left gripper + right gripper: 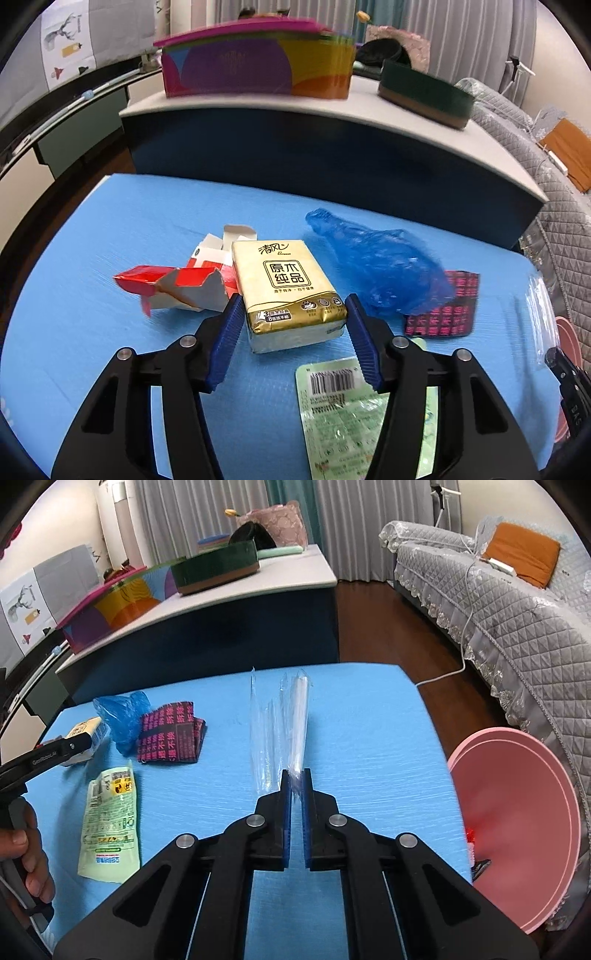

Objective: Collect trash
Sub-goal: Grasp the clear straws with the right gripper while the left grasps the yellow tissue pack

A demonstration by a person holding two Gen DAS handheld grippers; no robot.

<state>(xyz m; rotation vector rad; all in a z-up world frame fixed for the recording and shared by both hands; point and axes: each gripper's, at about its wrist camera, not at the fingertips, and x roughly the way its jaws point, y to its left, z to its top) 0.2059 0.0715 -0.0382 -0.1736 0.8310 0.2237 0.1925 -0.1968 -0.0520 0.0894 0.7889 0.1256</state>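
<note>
The left gripper [291, 314] points forward and down over the blue counter [110, 229], its blue-padded fingers [225, 332] set on either side of the near end of a gold tissue pack [286, 291]. Both pads lie right against the pack's sides, so they seem to be gripping it, though the fisheye view makes firm contact hard to confirm. In the right wrist view a hand [26, 853] at the left edge is wrapped round that gripper's black handle.

The right gripper [295, 775] also tilts downward, its fingers [285, 812] closed on the near end of a clear plastic wrapper [284, 723], which stretches away from the tips over the counter.

Torn red-and-white cardboard [184, 284] lies just left of the tissue pack, touching it. A crumpled blue plastic bag [384, 269] sits to the right of the pack, overlapping a dark packet with pink print [450, 310]. A pale green pouch with a barcode [340, 402] lies flat under the left gripper's right finger. A pink bin [517, 819] stands beside the counter's right edge.
</note>
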